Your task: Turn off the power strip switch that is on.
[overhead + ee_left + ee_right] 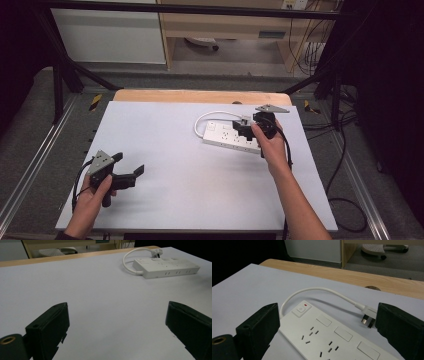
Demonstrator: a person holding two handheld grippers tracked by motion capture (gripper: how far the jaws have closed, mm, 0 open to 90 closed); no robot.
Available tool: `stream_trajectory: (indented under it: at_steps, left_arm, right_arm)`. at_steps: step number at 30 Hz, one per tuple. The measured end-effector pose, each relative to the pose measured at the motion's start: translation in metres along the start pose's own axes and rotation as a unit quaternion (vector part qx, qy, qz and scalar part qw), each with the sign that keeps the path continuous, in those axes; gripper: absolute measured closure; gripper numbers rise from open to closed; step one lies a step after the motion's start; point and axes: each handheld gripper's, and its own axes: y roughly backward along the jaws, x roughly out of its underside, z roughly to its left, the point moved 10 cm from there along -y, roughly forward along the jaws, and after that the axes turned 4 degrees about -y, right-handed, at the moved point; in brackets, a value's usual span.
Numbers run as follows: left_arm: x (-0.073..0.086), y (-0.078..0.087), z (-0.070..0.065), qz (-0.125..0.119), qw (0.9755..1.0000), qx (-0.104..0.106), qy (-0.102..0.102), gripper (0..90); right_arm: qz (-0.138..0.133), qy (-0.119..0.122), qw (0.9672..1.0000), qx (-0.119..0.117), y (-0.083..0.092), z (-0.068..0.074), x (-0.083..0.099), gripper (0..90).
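White power strip (231,136) lies flat near surface (175,190) far-right area, long axis slanting left-far to right-near, cord (212,116) looping to its plug (243,120). Right claw (248,129) wide open above it, empty. Left claw (129,166) wide open, empty, near-left corner.

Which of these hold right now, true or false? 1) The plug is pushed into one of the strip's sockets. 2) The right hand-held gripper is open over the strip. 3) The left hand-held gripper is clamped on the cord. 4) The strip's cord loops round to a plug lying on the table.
1) False: the plug lies loose beside the power strip.
2) True: the right hand-held gripper has its jaws spread over the strip.
3) False: the left hand-held gripper is open and empty, far from the cord.
4) True.
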Motion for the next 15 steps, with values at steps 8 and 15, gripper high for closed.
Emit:
stream_trajectory:
  at_steps: [8, 15]
  left_arm:
    - [0.0, 0.001, -0.001, 0.0, 1.0, 0.0, 0.0, 5.1]
    - [0.001, 0.002, -0.001, 0.0, 1.0, 0.0, -0.001, 5.1]
  right_arm:
    - [-0.01, 0.008, 0.9999, 0.003, 0.011, -0.003, 0.0, 6.2]
    - [-0.022, 0.009, 0.9997, -0.001, 0.021, -0.002, -0.002, 6.4]
